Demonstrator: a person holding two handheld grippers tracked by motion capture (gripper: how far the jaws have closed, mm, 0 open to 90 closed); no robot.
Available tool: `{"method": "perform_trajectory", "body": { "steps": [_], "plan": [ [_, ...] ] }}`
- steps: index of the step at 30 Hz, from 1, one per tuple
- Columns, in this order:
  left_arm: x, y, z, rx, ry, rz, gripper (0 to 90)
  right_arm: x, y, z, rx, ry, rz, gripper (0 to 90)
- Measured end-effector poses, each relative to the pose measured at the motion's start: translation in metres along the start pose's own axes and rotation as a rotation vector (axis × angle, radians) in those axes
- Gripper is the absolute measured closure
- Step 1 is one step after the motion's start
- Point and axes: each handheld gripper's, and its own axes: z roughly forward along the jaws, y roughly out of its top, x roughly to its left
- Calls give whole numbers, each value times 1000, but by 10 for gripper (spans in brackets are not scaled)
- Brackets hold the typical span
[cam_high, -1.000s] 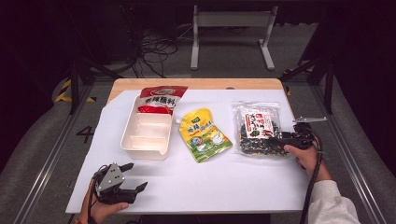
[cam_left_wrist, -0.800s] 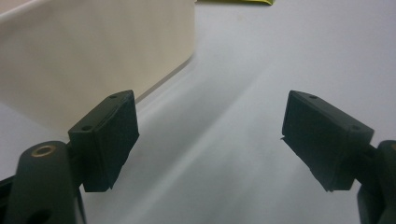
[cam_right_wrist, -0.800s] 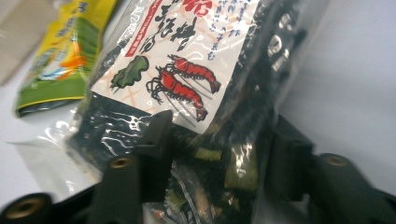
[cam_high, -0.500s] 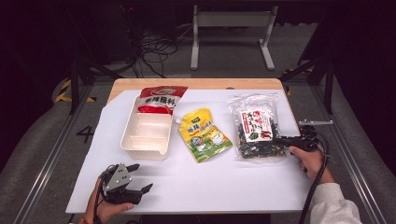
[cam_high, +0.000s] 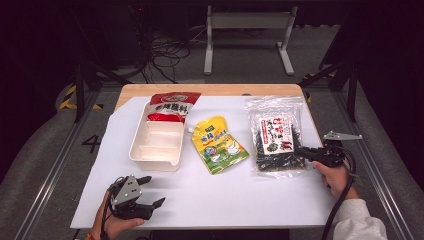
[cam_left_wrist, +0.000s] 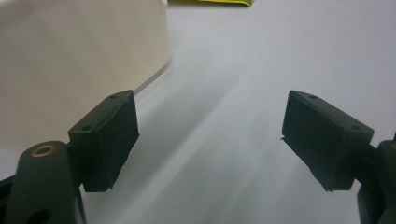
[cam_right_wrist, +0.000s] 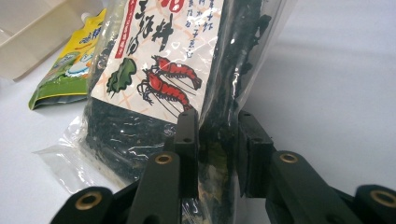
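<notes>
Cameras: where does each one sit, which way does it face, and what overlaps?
High view: above the person's side, facing forward and down on the table; both hands, left claw, right claw.
Left gripper view: on the left claw, low over the table, jaws apart, white tray ahead.
Right gripper view: on the right claw, jaws pinching the seaweed bag.
Shared: high view and right gripper view show the yellow pouch.

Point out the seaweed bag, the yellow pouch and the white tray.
seaweed bag (cam_high: 275, 134), high view, on its printed label.
yellow pouch (cam_high: 218, 145), high view, on the middle of its front.
white tray (cam_high: 134, 150), high view, on its left rim.
</notes>
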Motion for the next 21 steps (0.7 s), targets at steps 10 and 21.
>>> {"method": "perform_trajectory", "body": {
  "steps": [10,21],
  "plan": [
    [-16,26,16,-43,-108,16,186,6,-2,-1,-27,-28,-52,728],
    [-52,93,81,-51,-259,76,163,14,-8,-5,-66,-49,-109,726]
  ]
}}
